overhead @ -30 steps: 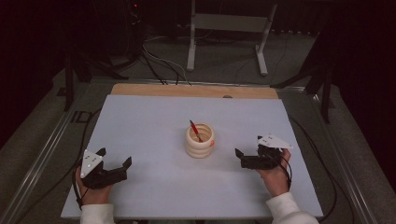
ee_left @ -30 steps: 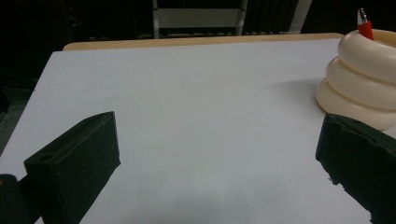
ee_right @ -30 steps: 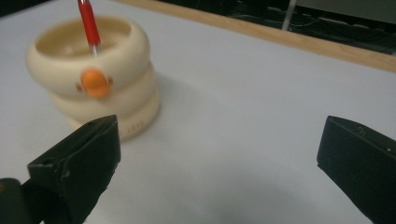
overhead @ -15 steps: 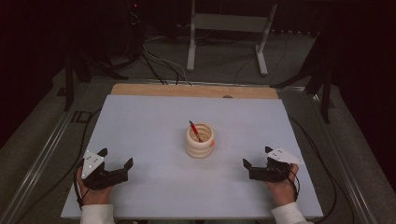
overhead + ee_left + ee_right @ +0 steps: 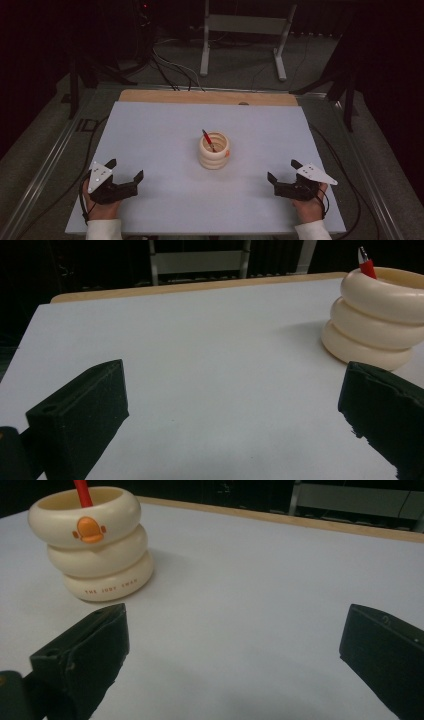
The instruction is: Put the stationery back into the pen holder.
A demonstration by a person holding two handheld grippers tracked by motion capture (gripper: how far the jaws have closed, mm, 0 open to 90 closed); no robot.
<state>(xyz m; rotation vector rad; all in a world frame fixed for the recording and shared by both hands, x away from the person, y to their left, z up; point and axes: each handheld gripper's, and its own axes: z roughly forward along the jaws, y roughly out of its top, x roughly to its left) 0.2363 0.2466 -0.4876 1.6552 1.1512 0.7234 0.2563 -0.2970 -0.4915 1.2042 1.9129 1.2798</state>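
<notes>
While a cream ribbed cup (image 5: 214, 150) is standing upright near the middle of the white table (image 5: 165, 125), both grippers are resting low on the near part of that surface, one on each side of the cup and well apart from it. A red pen (image 5: 208, 139) is leaning inside the cup, its tip poking above the rim. The left gripper (image 5: 125, 174) is sitting to the cup's near left, held by the left hand (image 5: 100, 205), its jaws spread wide with nothing between them. The right gripper (image 5: 283, 172) is sitting to the cup's near right, held by the right hand (image 5: 311, 202), jaws likewise parted and empty. From the right gripper view an orange mark (image 5: 89, 530) is showing on the cup's top ring — with small lettering on the bottom ring.
</notes>
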